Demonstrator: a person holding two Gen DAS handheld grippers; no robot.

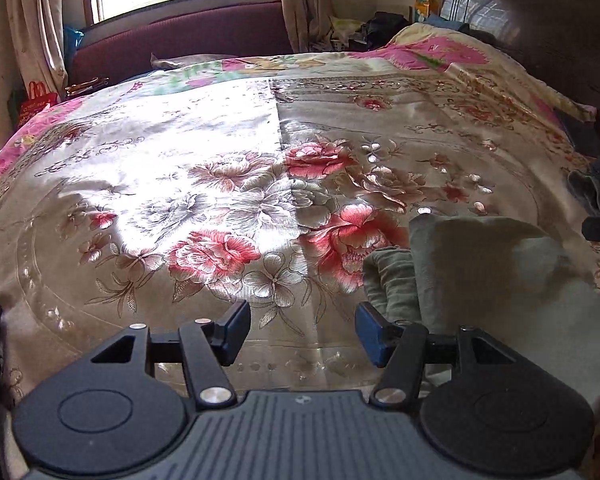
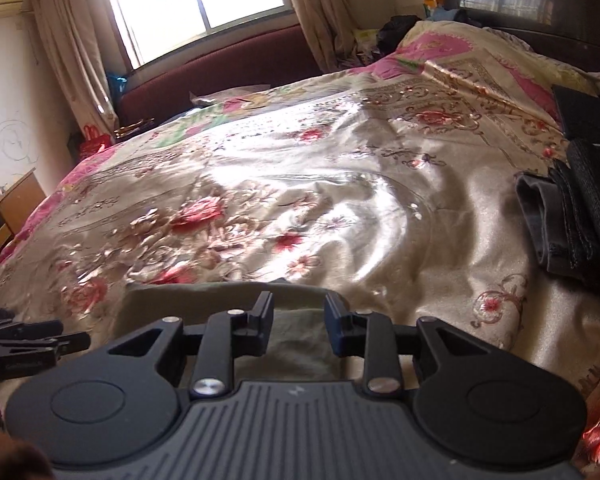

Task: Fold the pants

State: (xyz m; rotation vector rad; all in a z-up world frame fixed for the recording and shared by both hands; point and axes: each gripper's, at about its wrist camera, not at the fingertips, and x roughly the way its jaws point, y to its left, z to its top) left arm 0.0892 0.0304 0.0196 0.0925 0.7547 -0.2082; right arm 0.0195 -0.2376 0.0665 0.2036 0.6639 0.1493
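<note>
Your left gripper (image 1: 302, 334) and right gripper (image 2: 299, 328), matte black linkage arms, silver rivets behind the fingers, dark blue pads (image 1: 370, 332), ribbed grey housing, round black discs either side.

Bedspread (image 1: 228, 152): glossy satin cloth, embroidered flowers, strong sheen, light creases in the right wrist view. Pants (image 1: 480, 280): olive-grey cloth, matt, soft, slightly fuzzy weave. Left gripper (image 1: 302, 334): matt black plastic body, ribbed grey plastic plate in the middle, shiny metal rivets at the pivots; fingers (image 1: 374, 334) carry smooth dark blue pads. Right gripper (image 2: 298, 328): same matt black plastic, ribbed plate, polished metal rivets. Folded dark clothes (image 2: 560, 220): matt, coarse woven cloth, visible stitching. Headboard (image 1: 540, 20): dark wood, glossy, mirrors the window. Sofa (image 1: 180, 36): maroon cloth, matt. Curtains (image 2: 72, 48): beige cloth, dull, limp.
</note>
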